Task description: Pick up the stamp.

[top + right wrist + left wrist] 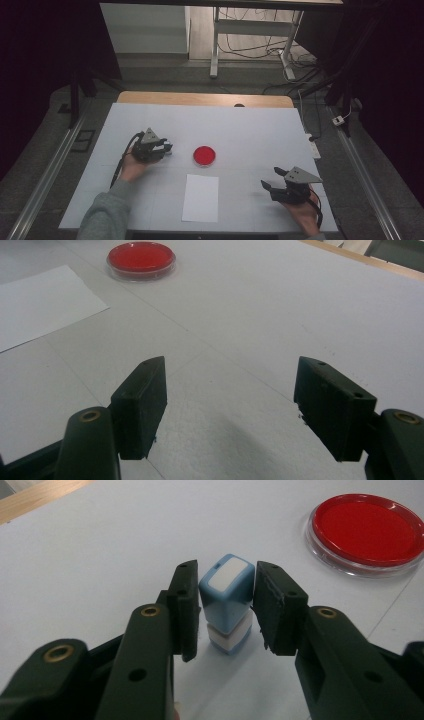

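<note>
Between the jaws of the left hand-held gripper (225,610) stands a small blue-and-white plastic stamp block (227,602), upright on the white counter (100,555). The jaws are drawn in close on either side of it. The left pad looks to be touching the blue body, while a thin gap seems to remain at the right pad, so I cannot say the grip is firm yet. To do this pick well, I would judge that the pads should meet the blue upper half squarely, above the seam with the white lower part, and close evenly so the block does not tip. A straight lift would then keep it upright on the way to the round red ink pad in its clear plastic dish (367,532), which lies ahead and to the right of this hand-held gripper.

The right hand-held gripper (230,405) rests with its jaws wide apart and nothing between them, well away from the stamp, with the sheet of white paper (42,302) ahead to its left.

In the high view the stamp is hidden behind the left hand-held gripper (167,148). The stamp's underside and the far faces of the pads cannot be seen.
</note>
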A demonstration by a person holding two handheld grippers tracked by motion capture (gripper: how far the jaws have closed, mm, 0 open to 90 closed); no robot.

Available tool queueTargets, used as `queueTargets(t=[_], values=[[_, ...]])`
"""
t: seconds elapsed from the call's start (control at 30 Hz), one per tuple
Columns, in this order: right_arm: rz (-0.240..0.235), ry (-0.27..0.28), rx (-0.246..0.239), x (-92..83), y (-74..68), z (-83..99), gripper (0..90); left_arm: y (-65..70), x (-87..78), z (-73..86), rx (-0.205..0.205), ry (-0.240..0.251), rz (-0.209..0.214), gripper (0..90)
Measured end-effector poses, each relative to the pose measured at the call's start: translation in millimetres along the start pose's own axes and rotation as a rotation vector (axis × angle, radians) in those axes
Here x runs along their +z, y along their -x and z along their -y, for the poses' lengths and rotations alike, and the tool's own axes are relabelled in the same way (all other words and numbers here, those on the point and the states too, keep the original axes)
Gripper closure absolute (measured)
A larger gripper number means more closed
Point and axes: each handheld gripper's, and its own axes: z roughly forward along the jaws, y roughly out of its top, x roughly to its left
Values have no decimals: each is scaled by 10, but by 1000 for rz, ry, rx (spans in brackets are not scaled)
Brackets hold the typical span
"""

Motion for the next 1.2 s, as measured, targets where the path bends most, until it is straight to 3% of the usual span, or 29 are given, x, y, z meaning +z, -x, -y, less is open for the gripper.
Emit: queueTargets(t=[0.2,0.67,1.2], values=[[1,-1,-2,1,1,1,291,7,-5,2,14,-3,15,713],[3,-1,-1,-3,5,3,292,31,-11,-9,25,-4,17,758],[13,2,3,-18,7,2,292,77,-174,-61,-13,44,38,759]])
